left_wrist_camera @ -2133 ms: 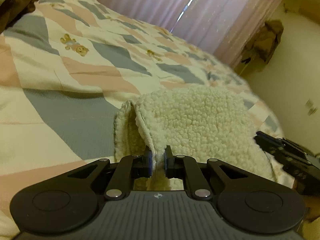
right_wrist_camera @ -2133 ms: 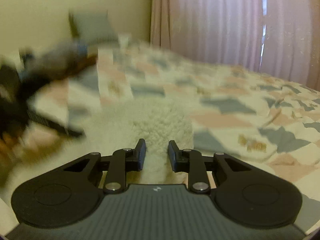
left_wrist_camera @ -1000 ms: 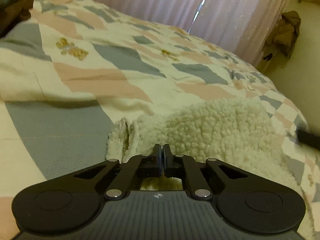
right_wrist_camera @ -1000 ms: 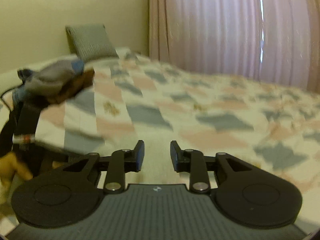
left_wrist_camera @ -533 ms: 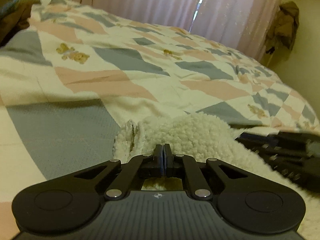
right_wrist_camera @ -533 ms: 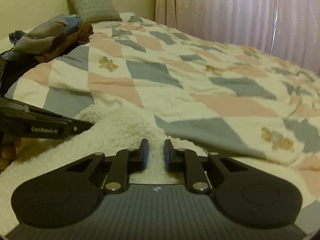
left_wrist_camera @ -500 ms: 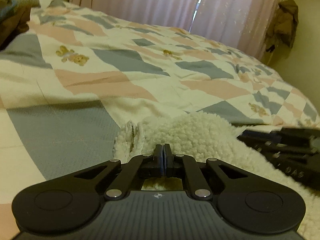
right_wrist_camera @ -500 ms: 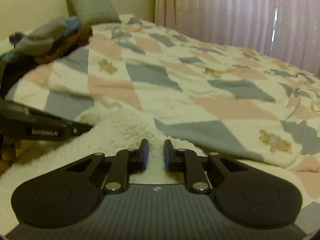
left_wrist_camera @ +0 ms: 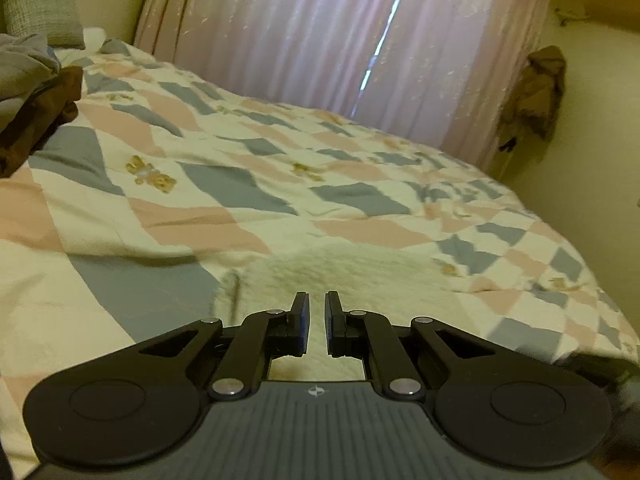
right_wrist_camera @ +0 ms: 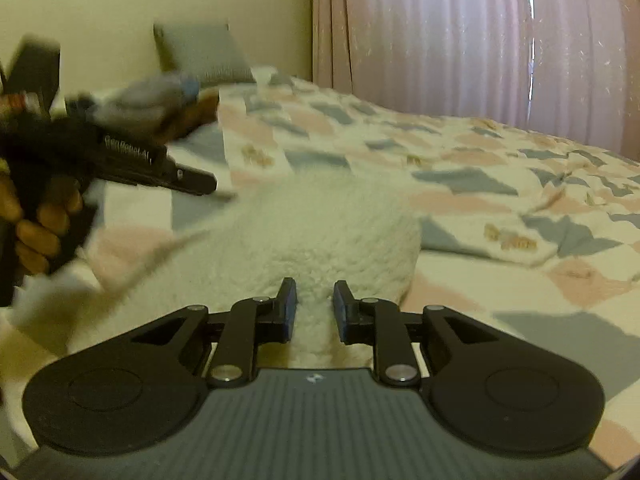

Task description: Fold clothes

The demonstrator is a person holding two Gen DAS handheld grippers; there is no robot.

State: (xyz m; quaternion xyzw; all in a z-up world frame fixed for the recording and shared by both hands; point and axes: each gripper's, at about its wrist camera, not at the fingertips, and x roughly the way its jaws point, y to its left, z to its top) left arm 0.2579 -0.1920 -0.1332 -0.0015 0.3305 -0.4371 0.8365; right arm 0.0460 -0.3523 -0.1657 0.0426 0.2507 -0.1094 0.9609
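Observation:
A cream fleece garment (left_wrist_camera: 360, 276) lies folded on the patchwork quilt (left_wrist_camera: 224, 184) at the near edge of the bed. It also shows in the right wrist view (right_wrist_camera: 320, 232). My left gripper (left_wrist_camera: 316, 320) is open a little and empty, just above the garment's near edge. My right gripper (right_wrist_camera: 314, 312) is open and empty, with fleece showing below the gap. The left gripper shows blurred in the right wrist view (right_wrist_camera: 192, 182), above the garment's left side. A thin flap of cloth (right_wrist_camera: 160, 256) lies blurred under it.
A heap of grey and brown clothes (left_wrist_camera: 32, 96) lies at the far left of the bed, with a grey pillow (right_wrist_camera: 204, 56) behind. Pink curtains (left_wrist_camera: 320, 40) hang beyond the bed. A brown garment (left_wrist_camera: 532, 92) hangs on the right wall.
My left gripper has opened, let go of the fleece and lifted. My right gripper has opened wider and moved back over the garment.

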